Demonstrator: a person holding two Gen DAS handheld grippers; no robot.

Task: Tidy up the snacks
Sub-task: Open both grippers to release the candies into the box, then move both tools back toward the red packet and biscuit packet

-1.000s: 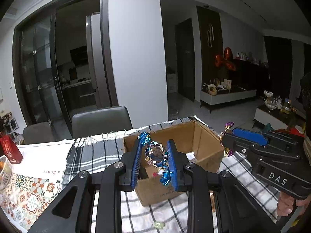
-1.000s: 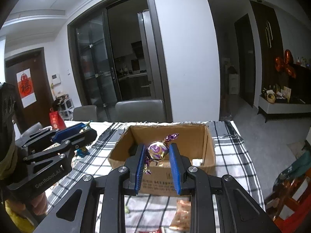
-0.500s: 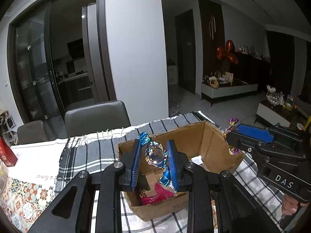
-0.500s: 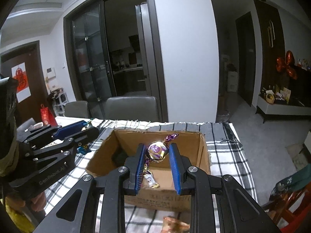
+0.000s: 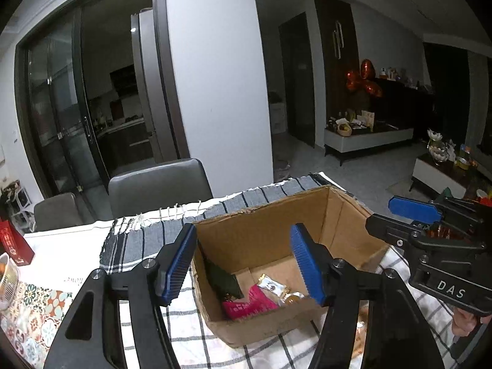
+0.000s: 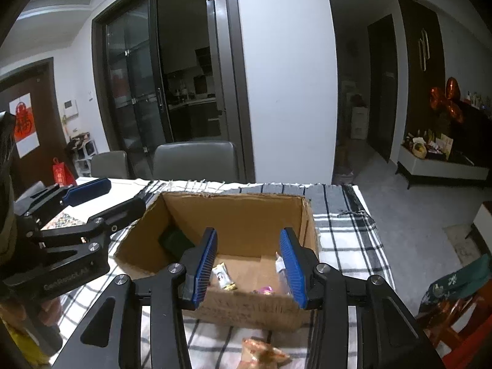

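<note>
An open cardboard box [image 5: 261,236] [image 6: 240,215] stands on a checked tablecloth. It holds a pink packet [image 5: 249,304], a dark green packet [image 5: 224,281] [image 6: 173,241], a small white packet [image 5: 270,283] [image 6: 223,276] and other sweets. My left gripper [image 5: 246,264] is open and empty above the box's front left. My right gripper [image 6: 247,267] is open and empty above the box's front edge. Each gripper also shows in the other's view, the right one [image 5: 424,224] beside the box's right wall and the left one [image 6: 92,203] at its left corner.
An orange-wrapped snack [image 6: 261,353] lies on the cloth in front of the box. Two grey chairs [image 5: 160,187] stand behind the table. A red box [image 5: 13,243] and a glass [image 5: 6,279] sit at the far left on a patterned mat.
Both grippers have opened over the box. The blue-wrapped sweet has left the left gripper and the purple-wrapped sweet has left the right gripper.
</note>
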